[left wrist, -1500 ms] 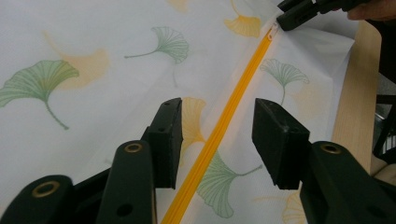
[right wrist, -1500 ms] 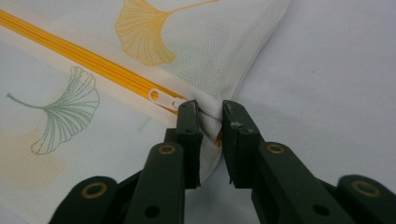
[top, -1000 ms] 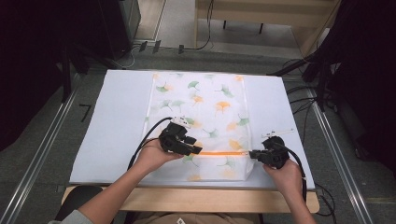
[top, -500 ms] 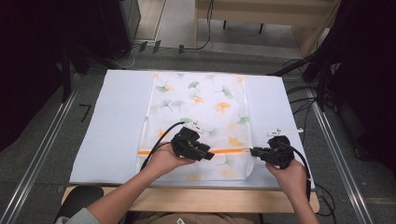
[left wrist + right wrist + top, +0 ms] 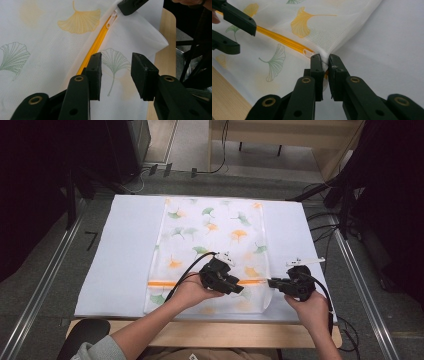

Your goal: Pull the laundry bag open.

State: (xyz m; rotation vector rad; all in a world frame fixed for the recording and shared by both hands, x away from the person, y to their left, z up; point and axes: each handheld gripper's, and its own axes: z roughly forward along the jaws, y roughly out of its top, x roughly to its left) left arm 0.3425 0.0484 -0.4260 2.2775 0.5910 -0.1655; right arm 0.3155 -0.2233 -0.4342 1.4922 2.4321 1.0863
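Note:
A white mesh bag point(image 5: 215, 227) printed with ginkgo leaves lies flat on the table, an orange zipper point(image 5: 160, 283) running across its near end. My right gripper point(image 5: 325, 62) is shut on the bag's right edge, just past the white zipper pull point(image 5: 307, 53). My left gripper point(image 5: 116, 72) hovers open over the zipper point(image 5: 97, 42) a short way left of the pull point(image 5: 111, 18). Its jaws have just been closing, with only flat bag fabric lying below the gap. In the high view the left gripper point(image 5: 240, 289) and right gripper point(image 5: 271, 282) face each other, close together.
A white sheet point(image 5: 120, 250) covers the table under the bag. The wooden table edge point(image 5: 220, 332) runs along the near side. Metal rails point(image 5: 45, 285) flank the table, and cables point(image 5: 325, 227) lie on the floor to the right.
My left gripper has slid right along the zipper toward the right gripper, uncovering more orange zipper behind it, and its jaws have narrowed. The right gripper has stayed put on the bag's edge.

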